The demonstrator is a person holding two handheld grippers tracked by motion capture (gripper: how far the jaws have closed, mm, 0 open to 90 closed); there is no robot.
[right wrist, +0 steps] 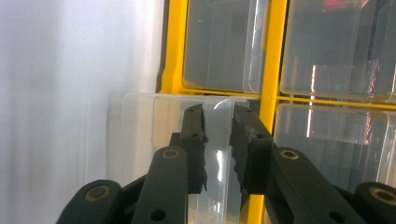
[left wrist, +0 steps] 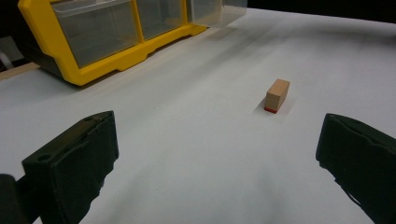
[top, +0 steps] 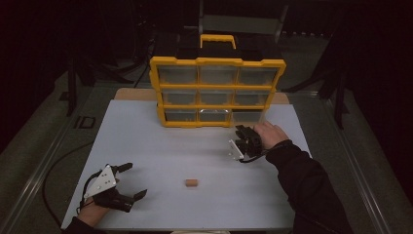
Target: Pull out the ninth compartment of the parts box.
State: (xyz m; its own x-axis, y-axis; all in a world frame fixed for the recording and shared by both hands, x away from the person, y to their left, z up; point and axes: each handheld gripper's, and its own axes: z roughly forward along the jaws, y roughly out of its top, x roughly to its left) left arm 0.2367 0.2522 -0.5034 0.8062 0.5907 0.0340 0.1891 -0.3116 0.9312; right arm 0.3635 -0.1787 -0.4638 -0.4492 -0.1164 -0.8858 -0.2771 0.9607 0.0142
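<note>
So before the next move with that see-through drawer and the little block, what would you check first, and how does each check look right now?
1. Right gripper closed on the handle of the clear drawer: ok.
2. Drawer pulled partly out of the yellow cabinet: ok.
3. Drawer open far enough to drop something in: cannot tell.
4. Left gripper open: ok.
5. Wooden block lying free on the table, ahead of the left gripper: ok.
6. Block between the left gripper's jaws: not ok, it lies farther out.
</note>
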